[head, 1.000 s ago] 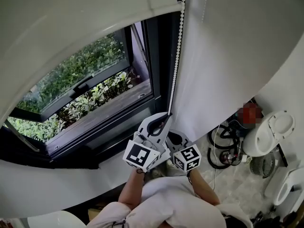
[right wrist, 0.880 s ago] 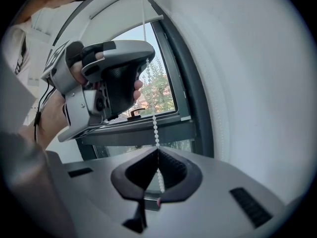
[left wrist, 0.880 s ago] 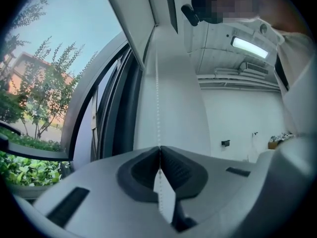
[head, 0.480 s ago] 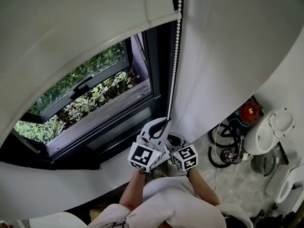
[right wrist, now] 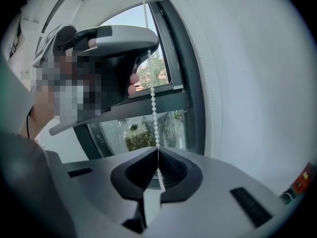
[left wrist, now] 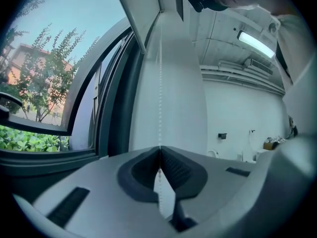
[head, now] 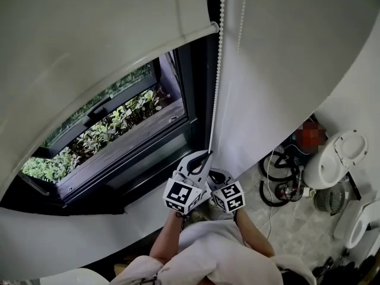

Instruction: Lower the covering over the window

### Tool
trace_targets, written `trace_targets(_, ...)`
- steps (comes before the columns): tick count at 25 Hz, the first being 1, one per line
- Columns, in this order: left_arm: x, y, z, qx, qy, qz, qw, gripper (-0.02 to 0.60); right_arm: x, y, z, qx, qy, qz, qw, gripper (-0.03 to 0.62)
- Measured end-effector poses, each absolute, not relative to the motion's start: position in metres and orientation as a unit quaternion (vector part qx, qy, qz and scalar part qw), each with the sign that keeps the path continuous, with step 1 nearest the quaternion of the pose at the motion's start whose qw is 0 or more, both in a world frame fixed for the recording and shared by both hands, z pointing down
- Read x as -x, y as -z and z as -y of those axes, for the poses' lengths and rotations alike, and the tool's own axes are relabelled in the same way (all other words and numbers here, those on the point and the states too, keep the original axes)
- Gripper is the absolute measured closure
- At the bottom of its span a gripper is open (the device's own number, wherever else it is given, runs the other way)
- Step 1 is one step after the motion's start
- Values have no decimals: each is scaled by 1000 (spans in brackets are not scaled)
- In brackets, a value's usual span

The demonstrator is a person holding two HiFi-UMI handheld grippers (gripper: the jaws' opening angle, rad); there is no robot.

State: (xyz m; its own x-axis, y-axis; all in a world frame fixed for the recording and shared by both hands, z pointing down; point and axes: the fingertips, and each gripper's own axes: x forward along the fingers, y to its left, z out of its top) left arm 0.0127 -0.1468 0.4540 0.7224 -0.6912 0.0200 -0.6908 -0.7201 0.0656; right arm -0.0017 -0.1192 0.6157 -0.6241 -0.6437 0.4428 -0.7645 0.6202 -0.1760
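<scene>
Both pairs of jaws are clenched on the white bead chain (head: 215, 94), which drops from twelve o'clock in the head view to the middle of the frame. The left gripper (left wrist: 160, 148) pinches the chain between fully closed pads, and the beads run straight up from the tips and hang on below them. The right gripper (right wrist: 158, 150) grips the same chain just under the left one. Its pads press on the beads while its jaws are starting to ease apart. In the right gripper view the left gripper sits at eleven o'clock, higher on the chain.

The roller blind (head: 89, 46) sweeps across the upper left of the head view, its bottom edge reaching the chain at twelve o'clock. It covers the top of the window (head: 124, 138), which lies at nine o'clock with green plants (head: 95, 138) showing beyond the dark frame.

A second ago the blind's bottom edge sat higher against the chain. It now hangs lower, and the strip of greenery under it is narrower. The two grippers are in almost the same place, a touch lower in the frame.

A second blind (head: 285, 70) hangs fully down at two o'clock. On the floor (head: 297, 224) at four o'clock we see a white rounded object (head: 329, 162) and black cables (head: 279, 183) beside it. We cannot tell whether that object holds anything.
</scene>
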Motion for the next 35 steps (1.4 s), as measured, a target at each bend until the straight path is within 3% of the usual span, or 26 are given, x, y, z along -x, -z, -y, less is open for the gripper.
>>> trace_targets(6,-10,-471,141,-926,-6,373,46,566,-7,-620,108,-408,-162,877,196,587)
trace_targets(11,-8,-493,137,-925,-20,375,51,566,-22,-591,99,-426,-143,875,179,540)
trace_targets(19,-6,-514,130,-922,-24,383,54,566,-48,-479,103,-467,-77,876,90,509)
trace_targets(25,-7,-513,132,-921,-20,387,43,566,-28,-390,112,-441,4,897,24,490)
trace_targets(35,-11,-513,126,-919,-15,391,45,566,0,-335,142,-416,72,906,-7,488)
